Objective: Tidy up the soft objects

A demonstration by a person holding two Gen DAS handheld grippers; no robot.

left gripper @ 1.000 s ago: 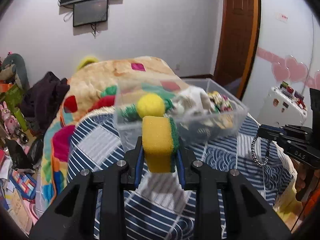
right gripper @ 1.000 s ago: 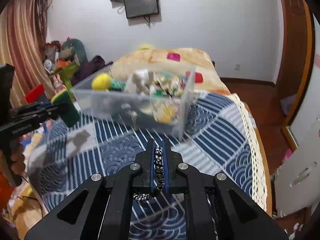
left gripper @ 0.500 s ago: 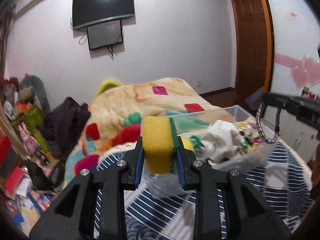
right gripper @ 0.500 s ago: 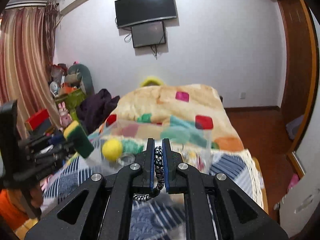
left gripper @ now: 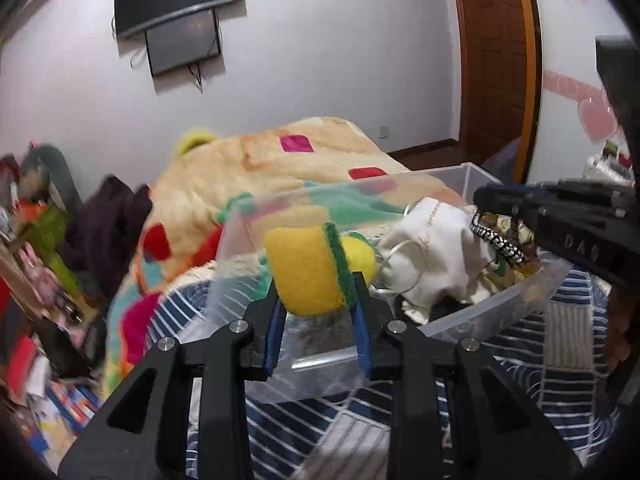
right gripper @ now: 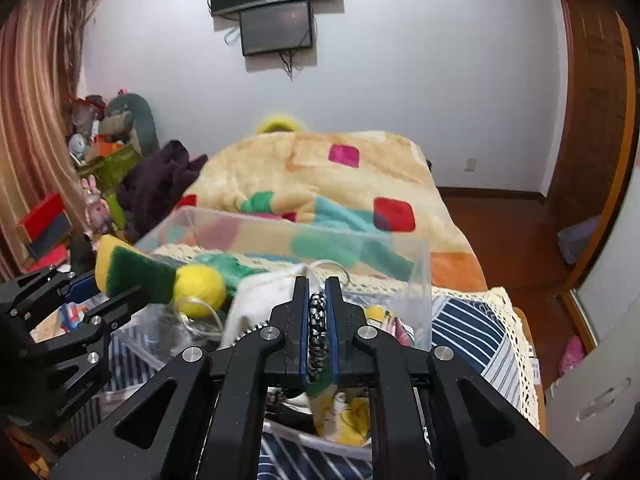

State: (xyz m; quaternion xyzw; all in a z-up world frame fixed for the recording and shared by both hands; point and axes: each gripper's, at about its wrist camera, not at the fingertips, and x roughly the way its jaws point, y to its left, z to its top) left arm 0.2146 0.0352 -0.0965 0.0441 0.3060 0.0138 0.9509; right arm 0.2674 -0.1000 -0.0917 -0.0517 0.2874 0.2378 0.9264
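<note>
You're late in this round, by my read: both items are over the clear bin [left gripper: 532,288], neither is dropped yet.

Already in the bin: a yellow ball [right gripper: 200,286], a white cloth bag [left gripper: 436,256], some green fluffy stuff [right gripper: 230,264] and printed fabric [right gripper: 348,412]. What's left is the two releases. I can't see any other loose items on the striped quilt [left gripper: 560,344].

Left gripper [left gripper: 318,312]: pinching the sponge [left gripper: 304,268] between the blue pads, which press its sides.
- The sponge sticks out past your fingertips, just over the near wall of the bin.
- Long axis runs forward along the fingers, tilted up and a bit left.
- Yellow foam faces the left pad, green scrub layer faces the right pad.
- The ball sits just ahead and right of it.

Right gripper [right gripper: 318,312]: pressed together on the braided cord [right gripper: 318,328], a black-and-white loop.
- Cord runs lengthwise along the fingers.
- From the left wrist view the loop droops from the tips toward the bag.
- Whether it touches the bag, I can't tell.
- Your tips are over the bin's middle, bag directly below and ahead.
</note>
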